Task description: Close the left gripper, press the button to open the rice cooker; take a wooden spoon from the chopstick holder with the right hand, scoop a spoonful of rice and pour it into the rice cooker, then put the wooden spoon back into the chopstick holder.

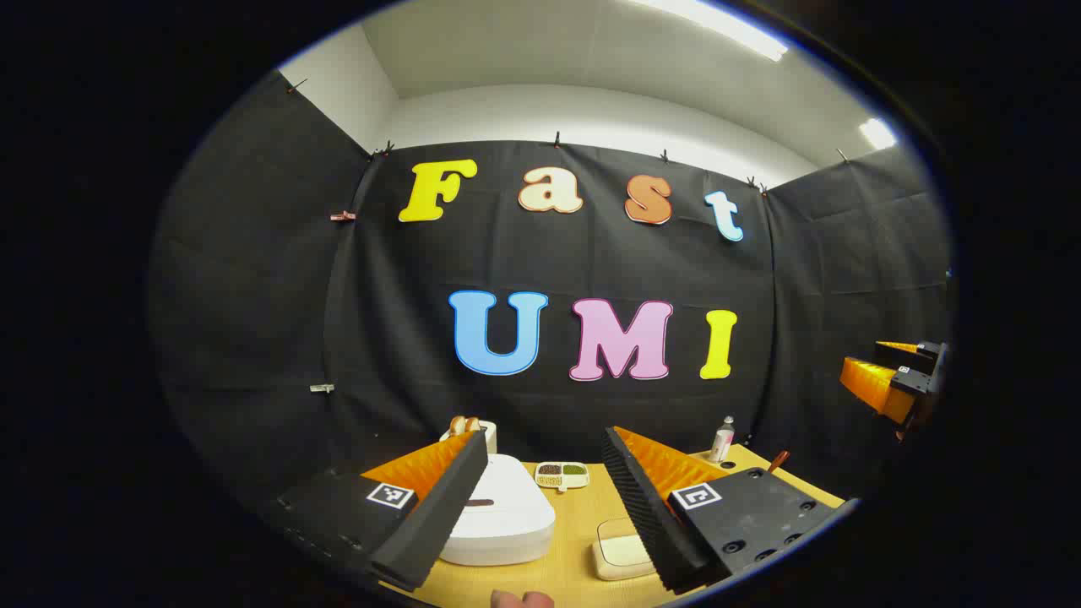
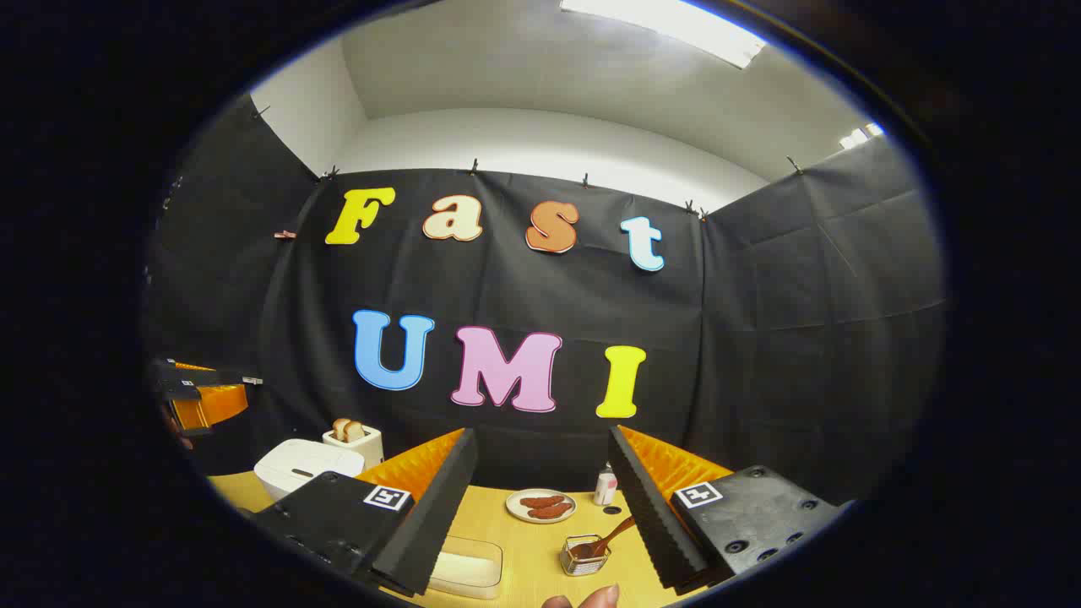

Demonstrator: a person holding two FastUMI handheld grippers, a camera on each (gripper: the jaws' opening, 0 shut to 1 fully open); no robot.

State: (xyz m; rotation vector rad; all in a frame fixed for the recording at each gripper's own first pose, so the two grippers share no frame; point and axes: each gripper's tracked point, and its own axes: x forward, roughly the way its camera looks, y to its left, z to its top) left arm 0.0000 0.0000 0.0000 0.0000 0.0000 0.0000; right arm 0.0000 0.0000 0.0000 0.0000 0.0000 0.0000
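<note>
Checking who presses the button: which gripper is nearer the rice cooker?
Left. The left gripper hangs open right above the rice cooker; the right gripper is off to its side, over the spoon holder.

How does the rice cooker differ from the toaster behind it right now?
The rice cooker is wide, low and rounded, while the toaster is a small upright box. The rice cooker's lid is down with nothing on top, whereas the toaster has bread slices sticking up from its slots. The rice cooker sits nearer the front, the toaster against the wall. Both are white and stand on the wooden table.
</note>
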